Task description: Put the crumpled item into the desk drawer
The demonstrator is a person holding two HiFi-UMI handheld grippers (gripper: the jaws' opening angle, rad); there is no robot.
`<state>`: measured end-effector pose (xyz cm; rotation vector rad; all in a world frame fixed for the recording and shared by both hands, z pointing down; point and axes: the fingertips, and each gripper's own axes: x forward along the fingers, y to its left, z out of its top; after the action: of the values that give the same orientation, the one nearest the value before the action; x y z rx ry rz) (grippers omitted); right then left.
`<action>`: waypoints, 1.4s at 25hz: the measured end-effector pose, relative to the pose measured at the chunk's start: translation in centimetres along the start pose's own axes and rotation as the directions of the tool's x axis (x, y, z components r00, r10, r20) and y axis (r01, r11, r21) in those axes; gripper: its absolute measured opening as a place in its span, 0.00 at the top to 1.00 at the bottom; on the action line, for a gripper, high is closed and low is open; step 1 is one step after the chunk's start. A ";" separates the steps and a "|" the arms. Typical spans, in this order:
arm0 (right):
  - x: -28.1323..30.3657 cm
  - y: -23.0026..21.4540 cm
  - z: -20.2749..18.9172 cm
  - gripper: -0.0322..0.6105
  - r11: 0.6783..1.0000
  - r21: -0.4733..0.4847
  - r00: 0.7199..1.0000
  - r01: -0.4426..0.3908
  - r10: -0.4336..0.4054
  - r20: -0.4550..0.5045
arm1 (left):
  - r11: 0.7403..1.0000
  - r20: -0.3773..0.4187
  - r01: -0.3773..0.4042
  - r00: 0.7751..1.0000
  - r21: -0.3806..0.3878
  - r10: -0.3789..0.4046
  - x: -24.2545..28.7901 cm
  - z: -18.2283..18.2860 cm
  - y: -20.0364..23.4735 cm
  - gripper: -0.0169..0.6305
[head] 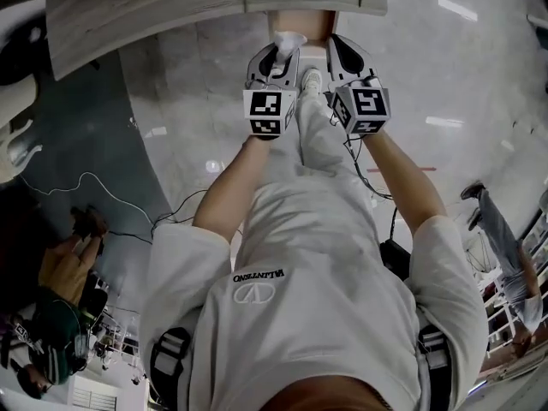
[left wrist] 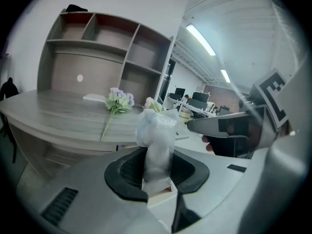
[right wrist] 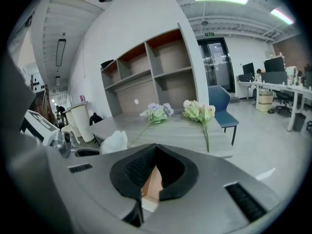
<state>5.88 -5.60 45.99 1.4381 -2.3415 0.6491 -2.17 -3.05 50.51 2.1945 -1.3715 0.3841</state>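
The crumpled item [left wrist: 156,130] is a white, wrinkled wad that stands upright between the black pads of my left gripper [left wrist: 157,156], which is shut on its lower end. In the head view the left gripper [head: 276,56] holds the wad [head: 288,41] up near the desk's front edge. It also shows as a white lump [right wrist: 114,141] at the left of the right gripper view. My right gripper [head: 346,58] is beside it, to the right, its jaws [right wrist: 155,150] shut with nothing in them. A tan drawer [head: 301,26] shows under the grey desk top [head: 171,11]; whether it stands open I cannot tell.
Two bunches of artificial flowers [right wrist: 156,112] [right wrist: 199,111] lie on the curved desk [left wrist: 58,116]. An open shelf unit [left wrist: 97,57] stands behind it and a blue chair [right wrist: 220,104] at its right end. Cables [head: 86,182] trail over the floor to my left.
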 end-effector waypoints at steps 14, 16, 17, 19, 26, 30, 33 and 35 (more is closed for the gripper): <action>8.3 -5.3 -13.4 0.95 0.996 0.086 0.985 0.011 0.004 -0.175 | 0.995 -0.178 -0.087 0.981 -0.050 0.077 10.3 -12.5 2.8 0.81; 8.7 -5.5 -14.4 0.95 0.995 0.095 0.982 0.009 0.010 -0.190 | 0.994 -0.189 -0.095 0.978 -0.050 0.084 10.9 -13.3 3.1 0.81; 8.9 -5.6 -14.8 0.95 0.995 0.101 0.980 0.009 0.011 -0.197 | 0.994 -0.195 -0.099 0.977 -0.053 0.087 11.1 -13.6 3.2 0.81; 9.4 -5.9 -15.4 0.95 0.995 0.100 0.979 0.012 0.009 -0.202 | 0.992 -0.203 -0.108 0.975 -0.060 0.094 11.6 -14.3 3.5 0.81; 10.4 -5.7 -16.7 0.95 0.996 0.089 0.978 -0.001 0.019 -0.207 | 0.989 -0.224 -0.128 0.969 -0.076 0.108 13.0 -15.9 4.0 0.81; 10.5 -5.9 -17.2 0.95 0.996 0.090 0.978 0.004 0.014 -0.208 | 0.989 -0.238 -0.119 0.966 -0.084 0.096 13.5 -16.6 3.7 0.81; 10.6 -6.1 -17.1 0.95 0.997 0.079 0.979 0.003 0.013 -0.205 | 0.991 -0.245 -0.112 0.965 -0.076 0.090 13.9 -16.9 3.6 0.80; 10.4 -6.0 -17.0 0.95 0.998 0.061 0.978 -0.008 0.020 -0.206 | 0.991 -0.252 -0.110 0.964 -0.079 0.087 13.9 -17.2 3.5 0.80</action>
<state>7.20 -6.69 66.75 1.3104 -2.1903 0.8368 1.48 -4.94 72.55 1.9337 -1.3348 0.5987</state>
